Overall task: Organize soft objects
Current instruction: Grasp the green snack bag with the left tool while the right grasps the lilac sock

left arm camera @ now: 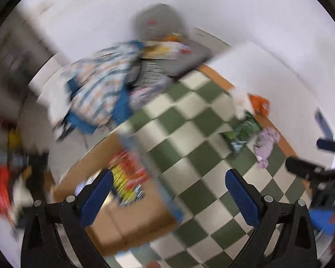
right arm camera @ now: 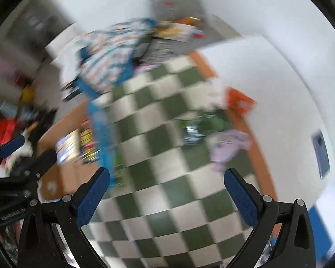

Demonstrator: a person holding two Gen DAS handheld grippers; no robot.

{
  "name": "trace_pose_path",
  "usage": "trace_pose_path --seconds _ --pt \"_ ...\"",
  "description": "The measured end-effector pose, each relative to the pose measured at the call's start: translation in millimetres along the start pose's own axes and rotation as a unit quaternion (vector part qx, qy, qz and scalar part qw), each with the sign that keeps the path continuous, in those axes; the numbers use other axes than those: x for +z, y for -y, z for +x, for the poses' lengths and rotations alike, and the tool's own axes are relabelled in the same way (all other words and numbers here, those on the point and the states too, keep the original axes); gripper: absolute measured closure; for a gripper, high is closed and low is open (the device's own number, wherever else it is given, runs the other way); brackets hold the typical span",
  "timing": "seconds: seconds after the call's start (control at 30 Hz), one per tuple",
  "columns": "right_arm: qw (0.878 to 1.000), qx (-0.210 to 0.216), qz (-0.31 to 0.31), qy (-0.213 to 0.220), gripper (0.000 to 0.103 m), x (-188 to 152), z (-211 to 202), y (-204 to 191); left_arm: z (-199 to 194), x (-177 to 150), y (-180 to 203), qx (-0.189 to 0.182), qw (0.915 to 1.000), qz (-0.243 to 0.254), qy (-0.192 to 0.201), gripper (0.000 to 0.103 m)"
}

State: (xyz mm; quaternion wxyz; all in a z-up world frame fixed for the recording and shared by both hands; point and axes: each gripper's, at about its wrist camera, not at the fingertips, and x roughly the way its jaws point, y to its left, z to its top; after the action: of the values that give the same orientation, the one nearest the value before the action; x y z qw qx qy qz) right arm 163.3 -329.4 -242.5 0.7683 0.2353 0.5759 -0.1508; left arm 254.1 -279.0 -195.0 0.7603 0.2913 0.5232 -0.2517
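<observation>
Both views are motion-blurred. A green-and-white checkered cloth (left arm camera: 185, 134) covers the table. On it lie a lilac soft toy (left arm camera: 266, 144), a green packet (left arm camera: 242, 134) and an orange packet (left arm camera: 260, 103) at the right. They also show in the right wrist view: the lilac toy (right arm camera: 229, 148), the green packet (right arm camera: 203, 125), the orange packet (right arm camera: 240, 101). My left gripper (left arm camera: 168, 192) is open and empty above the cloth. My right gripper (right arm camera: 167, 189) is open and empty above the cloth.
A cardboard box (left arm camera: 131, 218) with colourful packets stands at the left of the cloth. A striped blue-and-white cloth (left arm camera: 100, 93) hangs over a pile at the back, with a grey bag (left arm camera: 160, 22) behind it. A white wall (left arm camera: 279, 44) runs along the right.
</observation>
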Motion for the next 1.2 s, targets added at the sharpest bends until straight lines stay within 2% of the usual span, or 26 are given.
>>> trace_pose_path --seconds 0.1,0.2,0.27,0.3,0.4,0.5,0.53,0.6,0.83,0.9,0.93,1.03,1.2 --pt "0.997 -0.005 0.072 -0.026 0.000 16.5 33.3 70.2 52.3 37.8 51.9 -0.014 0.9963 0.077 -0.035 0.000" --pt "0.987 0.028 0.146 -0.068 0.001 26.5 83.7 130.3 103.0 58.8 88.6 -0.028 0.9886 0.125 -0.078 0.006" --pt "0.977 0.045 0.183 -0.098 0.011 28.6 119.7 155.5 129.4 63.5 105.4 -0.016 0.9836 0.150 -0.099 0.007" --pt "0.970 0.059 0.203 -0.116 0.021 29.6 141.0 166.4 137.3 63.7 110.6 -0.014 0.9819 0.158 -0.104 0.007" --pt "0.956 0.085 0.237 -0.152 0.031 30.2 188.6 177.2 157.2 64.2 122.2 -0.009 0.9763 0.179 -0.121 0.007" --pt "0.949 0.093 0.246 -0.174 0.039 30.4 219.9 175.7 168.7 65.5 131.5 -0.007 0.9717 0.196 -0.131 0.007" --pt "0.947 0.100 0.247 -0.181 0.051 29.8 227.2 174.6 171.1 66.5 134.8 -0.006 0.9703 0.202 -0.133 0.007" --pt "0.950 0.084 0.237 -0.187 0.060 27.7 234.1 173.9 177.3 68.2 144.4 -0.006 0.9666 0.217 -0.136 0.007" --pt "0.961 0.027 0.197 -0.193 0.060 23.7 221.9 194.9 217.6 66.0 187.7 -0.016 0.9527 0.253 -0.167 0.007" --pt "0.959 0.027 0.201 -0.197 0.057 23.8 222.4 199.6 228.2 65.3 193.5 -0.018 0.9512 0.252 -0.177 0.018" --pt "0.958 0.025 0.202 -0.200 0.051 23.8 224.4 201.5 232.7 65.5 195.6 -0.020 0.9507 0.249 -0.183 0.035" --pt "0.957 0.027 0.212 -0.197 0.043 26.3 227.1 208.9 233.0 71.0 191.1 -0.045 0.9590 0.210 -0.185 0.062" --pt "0.960 0.003 0.202 -0.195 0.043 28.0 230.4 197.5 231.8 67.3 186.8 -0.042 0.9632 0.196 -0.179 0.068"
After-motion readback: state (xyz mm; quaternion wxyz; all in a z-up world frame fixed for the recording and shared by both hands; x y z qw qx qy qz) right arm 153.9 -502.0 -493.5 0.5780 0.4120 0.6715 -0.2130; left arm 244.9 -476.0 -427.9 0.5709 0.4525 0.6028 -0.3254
